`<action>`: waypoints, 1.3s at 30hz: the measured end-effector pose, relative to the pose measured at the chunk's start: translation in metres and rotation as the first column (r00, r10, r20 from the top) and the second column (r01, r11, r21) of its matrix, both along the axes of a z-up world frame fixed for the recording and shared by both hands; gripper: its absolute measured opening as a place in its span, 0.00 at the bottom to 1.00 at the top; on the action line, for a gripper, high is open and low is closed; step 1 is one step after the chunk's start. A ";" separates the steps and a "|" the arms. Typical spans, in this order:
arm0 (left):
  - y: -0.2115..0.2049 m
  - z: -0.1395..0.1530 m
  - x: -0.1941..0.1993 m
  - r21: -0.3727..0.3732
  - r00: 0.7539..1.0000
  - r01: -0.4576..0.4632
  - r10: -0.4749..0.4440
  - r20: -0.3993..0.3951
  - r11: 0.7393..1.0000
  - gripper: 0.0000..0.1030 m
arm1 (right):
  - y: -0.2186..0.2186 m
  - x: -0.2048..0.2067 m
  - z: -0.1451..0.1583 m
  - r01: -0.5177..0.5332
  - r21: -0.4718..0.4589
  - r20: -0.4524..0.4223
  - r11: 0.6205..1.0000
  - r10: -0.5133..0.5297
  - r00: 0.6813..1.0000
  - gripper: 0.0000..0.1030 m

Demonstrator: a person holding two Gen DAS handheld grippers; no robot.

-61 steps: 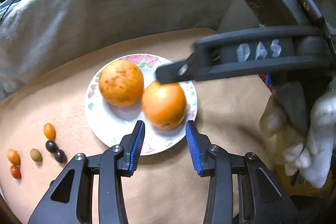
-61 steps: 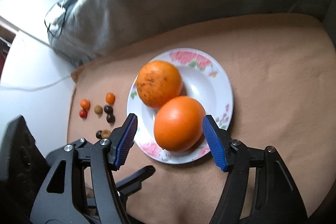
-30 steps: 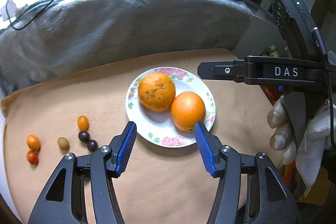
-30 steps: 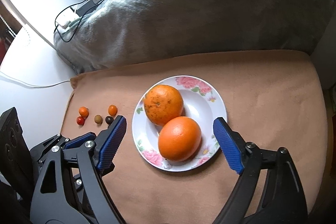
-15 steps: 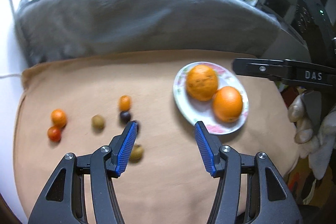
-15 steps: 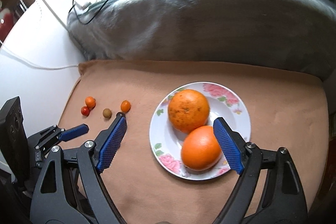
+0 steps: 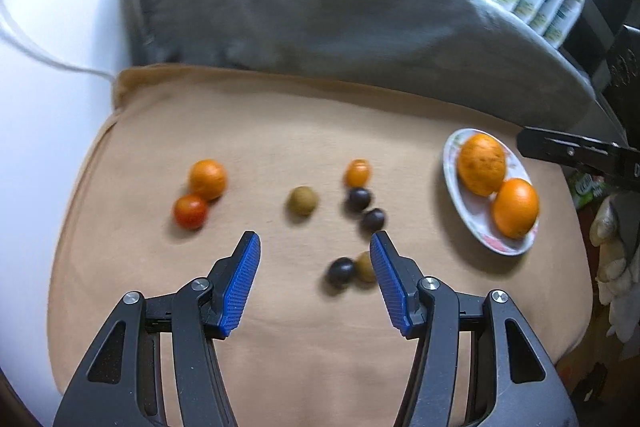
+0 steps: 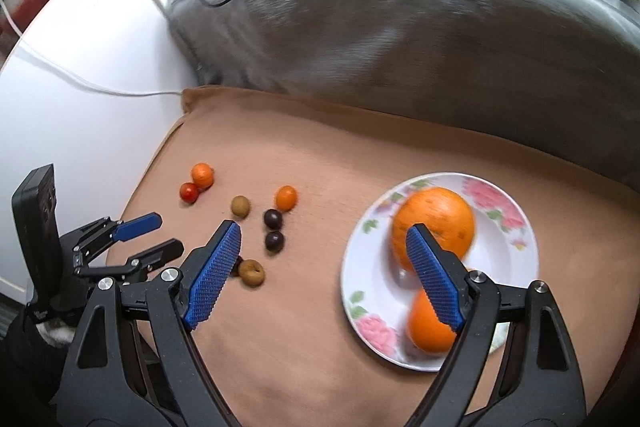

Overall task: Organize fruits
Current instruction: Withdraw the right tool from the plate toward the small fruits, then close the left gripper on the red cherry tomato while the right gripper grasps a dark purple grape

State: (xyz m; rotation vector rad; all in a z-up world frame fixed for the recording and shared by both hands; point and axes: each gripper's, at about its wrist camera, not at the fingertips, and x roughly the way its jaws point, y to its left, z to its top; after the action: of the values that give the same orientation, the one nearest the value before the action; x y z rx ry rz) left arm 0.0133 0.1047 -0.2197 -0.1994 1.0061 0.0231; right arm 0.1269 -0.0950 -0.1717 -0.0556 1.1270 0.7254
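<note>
Right now the left gripper (image 7: 314, 277) hangs released and empty low in the left wrist view, its blue pads (image 7: 240, 285) parted over the tan cloth (image 7: 280, 115) that covers the bench. Just beside its right-hand pad lie a dark grape-like fruit (image 7: 341, 271) and a brownish-green one (image 7: 365, 266), touching each other; neither is between pads that press on it. Further up the frame sit two more dark fruits (image 7: 359, 198), a small orange tomato-like fruit (image 7: 357, 172) and another brownish-green fruit (image 7: 302, 201). Toward the centre left, a small mandarin (image 7: 207, 179) rests against a red cherry tomato (image 7: 190, 211).

The right gripper (image 8: 322, 273) is likewise released and holds nothing, its jaws standing wide in the lower half of the right wrist view. Behind its right-hand pad, at the right of the frame, the floral plate (image 8: 516, 231) carries two large oranges (image 8: 434, 223), one speckled brown, one smooth and bright, lying close together.

By my reading the job is partly done: the big oranges are gathered on the plate, while the small fruits remain scattered loose on the cloth, well apart from it. They are round, glossy and slightly blurred, so they would likely roll if nudged. A grey blanket (image 8: 400, 39) fills the upper part of both views.
</note>
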 end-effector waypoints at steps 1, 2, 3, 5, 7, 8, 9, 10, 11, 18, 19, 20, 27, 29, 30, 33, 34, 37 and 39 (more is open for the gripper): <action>0.006 -0.001 -0.001 -0.002 1.000 -0.015 0.015 -0.002 1.000 0.55 | 0.006 0.001 -0.001 -0.013 -0.004 0.000 1.000 0.013 1.000 0.85; 0.011 -0.002 -0.002 -0.003 1.000 -0.027 0.027 -0.004 1.000 0.55 | 0.014 0.001 -0.003 -0.033 -0.009 -0.003 0.999 0.033 0.999 0.85; 0.016 -0.003 -0.003 -0.005 0.999 -0.040 0.040 -0.006 0.999 0.55 | 0.020 0.002 -0.004 -0.048 -0.012 -0.004 0.999 0.048 0.999 0.85; 0.027 -0.005 -0.005 -0.009 0.998 -0.064 0.064 -0.008 0.998 0.55 | 0.032 0.003 -0.008 -0.078 -0.023 -0.006 0.997 0.078 0.997 0.84; 0.037 -0.008 -0.006 -0.012 0.996 -0.085 0.085 -0.012 0.996 0.55 | 0.045 0.004 -0.014 -0.113 -0.032 -0.021 0.993 0.112 0.993 0.79; 0.042 -0.009 -0.007 -0.014 0.995 -0.094 0.094 -0.013 0.995 0.55 | 0.050 0.005 -0.017 -0.127 -0.035 -0.031 0.991 0.126 0.992 0.76; 0.047 -0.011 -0.007 -0.017 0.994 -0.104 0.104 -0.014 0.994 0.54 | 0.057 0.005 -0.021 -0.146 -0.039 -0.044 0.988 0.144 0.989 0.75; 0.051 -0.013 -0.008 -0.019 0.994 -0.111 0.111 -0.016 0.994 0.52 | 0.063 0.005 -0.025 -0.157 -0.045 -0.052 0.987 0.155 0.987 0.73; 0.055 -0.015 -0.008 -0.021 0.993 -0.117 0.117 -0.020 0.993 0.51 | 0.069 0.005 -0.030 -0.169 -0.053 -0.065 0.984 0.166 0.984 0.70; 0.078 -0.033 -0.004 -0.052 0.989 -0.144 0.142 -0.040 0.988 0.46 | 0.096 0.009 -0.065 -0.195 -0.079 -0.163 0.978 0.180 0.970 0.56; 0.080 -0.035 -0.002 -0.057 0.989 -0.146 0.144 -0.043 0.988 0.44 | 0.099 0.010 -0.069 -0.195 -0.083 -0.175 0.977 0.178 0.968 0.54; 0.083 -0.037 -0.001 -0.063 0.988 -0.148 0.145 -0.046 0.987 0.42 | 0.101 0.011 -0.074 -0.193 -0.091 -0.187 0.977 0.174 0.967 0.53; 0.097 -0.053 0.012 -0.080 0.985 -0.162 0.157 -0.066 0.984 0.41 | 0.111 0.009 -0.085 -0.176 -0.111 -0.216 0.978 0.149 0.965 0.50; 0.098 -0.056 0.017 -0.078 0.986 -0.157 0.152 -0.072 0.985 0.41 | 0.113 0.008 -0.088 -0.173 -0.117 -0.221 0.978 0.144 0.965 0.50; 0.098 -0.058 0.019 -0.073 0.987 -0.150 0.145 -0.075 0.986 0.41 | 0.113 0.007 -0.089 -0.170 -0.119 -0.224 0.978 0.141 0.964 0.50; 0.097 -0.061 0.024 -0.061 0.988 -0.136 0.131 -0.079 0.989 0.40 | 0.115 0.007 -0.093 -0.170 -0.119 -0.231 0.978 0.139 0.963 0.50; 0.097 -0.063 0.026 -0.061 0.988 -0.134 0.128 -0.081 0.989 0.40 | 0.116 0.006 -0.095 -0.170 -0.119 -0.233 0.978 0.139 0.962 0.50; 0.097 -0.066 0.030 -0.062 0.988 -0.132 0.126 -0.087 0.989 0.40 | 0.119 0.005 -0.100 -0.173 -0.121 -0.238 0.977 0.141 0.961 0.49; 0.098 -0.069 0.032 -0.063 0.988 -0.131 0.125 -0.091 0.989 0.40 | 0.121 0.005 -0.104 -0.173 -0.130 -0.240 0.976 0.139 0.961 0.46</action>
State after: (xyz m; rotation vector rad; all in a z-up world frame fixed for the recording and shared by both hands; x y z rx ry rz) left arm 0.0455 0.2027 -0.2886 -0.3283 1.0799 0.1155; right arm 0.1316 0.0264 -0.2754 -0.1943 1.4100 0.8011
